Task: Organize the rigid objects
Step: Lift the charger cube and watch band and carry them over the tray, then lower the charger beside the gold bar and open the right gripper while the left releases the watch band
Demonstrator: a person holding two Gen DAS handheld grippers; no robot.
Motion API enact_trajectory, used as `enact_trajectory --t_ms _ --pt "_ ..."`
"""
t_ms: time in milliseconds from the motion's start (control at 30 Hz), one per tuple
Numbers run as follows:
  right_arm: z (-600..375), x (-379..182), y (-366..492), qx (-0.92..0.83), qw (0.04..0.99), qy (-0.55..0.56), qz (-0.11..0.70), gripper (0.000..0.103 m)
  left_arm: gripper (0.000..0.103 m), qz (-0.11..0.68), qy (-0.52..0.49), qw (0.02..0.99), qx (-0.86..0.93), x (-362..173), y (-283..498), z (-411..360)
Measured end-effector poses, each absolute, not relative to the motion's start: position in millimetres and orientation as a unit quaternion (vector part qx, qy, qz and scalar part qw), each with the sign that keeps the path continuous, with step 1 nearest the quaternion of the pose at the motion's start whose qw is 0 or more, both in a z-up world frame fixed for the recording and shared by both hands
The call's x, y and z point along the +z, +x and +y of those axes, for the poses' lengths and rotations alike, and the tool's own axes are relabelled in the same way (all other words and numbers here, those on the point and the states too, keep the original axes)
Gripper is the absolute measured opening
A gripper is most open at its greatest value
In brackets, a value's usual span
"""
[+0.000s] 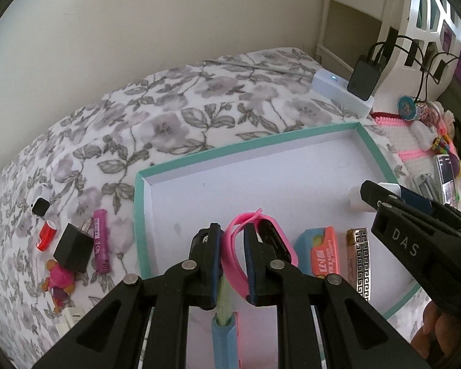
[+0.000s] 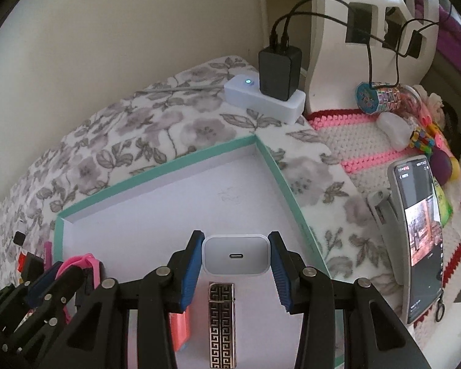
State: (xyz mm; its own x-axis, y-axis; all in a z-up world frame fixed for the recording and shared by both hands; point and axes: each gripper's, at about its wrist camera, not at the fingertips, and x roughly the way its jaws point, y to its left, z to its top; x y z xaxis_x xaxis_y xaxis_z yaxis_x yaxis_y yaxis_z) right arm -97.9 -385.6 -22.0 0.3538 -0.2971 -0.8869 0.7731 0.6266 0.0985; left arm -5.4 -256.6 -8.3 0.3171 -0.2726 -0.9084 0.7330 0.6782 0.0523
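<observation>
Pink silicone, the strap of a wristband [image 1: 235,243], sits pinched between the blue pads of the left gripper [image 1: 232,240], whose jaws are drawn nearly together over the white floor of the teal-rimmed box [image 1: 139,209]. The right gripper [image 2: 235,255] clamps a white USB charger [image 2: 235,253] by its two sides, jaws partly apart, above the same box. Below it a patterned lighter [image 2: 222,323] and an orange case [image 1: 321,253] lie inside, while a black plug adapter [image 1: 73,247] and a purple tube [image 1: 100,240] rest on the floral blanket [image 1: 169,113].

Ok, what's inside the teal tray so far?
Lying in the teal tray: an orange case, a patterned lighter, a blue-and-pink item. Both grippers hide the tray's near part; the rest of its floor is bare.
</observation>
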Motion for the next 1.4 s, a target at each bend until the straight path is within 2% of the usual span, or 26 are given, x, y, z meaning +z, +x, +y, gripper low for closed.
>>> enact_trajectory --t_ms 467,567,633,800,933,1067,1133,1200,1267,1400 --pt "-380 -22 -92 -0.337 0.781 0.238 0.468 0.045 0.016 0.499 0.246 0.766 -0.321 -15 -6 -257" --pt "-378 -22 -89 -0.331 0.782 0.235 0.474 0.046 0.025 0.501 0.247 0.765 -0.319 -14 -7 -256" --pt "-377 -23 -89 -0.331 0.782 0.232 0.475 0.046 0.035 0.506 0.249 0.763 -0.316 -13 -7 -255" --pt "-376 -22 -88 -0.328 0.782 0.232 0.476 0.048 0.037 0.505 0.245 0.768 -0.309 -7 -6 -250" --pt "-373 -19 -86 -0.328 0.786 0.223 0.474 0.063 0.045 0.504 0.234 0.776 -0.300 1 0 -242" --pt "-370 -17 -84 -0.328 0.789 0.217 0.472 0.071 0.047 0.502 0.221 0.786 -0.283 9 9 -231" --pt "-368 -16 -83 -0.326 0.791 0.213 0.472 0.076 0.061 0.502 0.214 0.793 -0.270 11 15 -224" --pt "-366 -16 -81 -0.323 0.793 0.210 0.472 0.078 0.065 0.502 0.206 0.799 -0.259 13 21 -217" --pt "-364 -16 -80 -0.323 0.794 0.205 0.472 0.086 0.067 0.505 0.198 0.803 -0.248 13 28 -210" --pt "-360 -16 -78 -0.317 0.797 0.199 0.473 0.095 0.075 0.512 0.180 0.810 -0.222 12 41 -193"
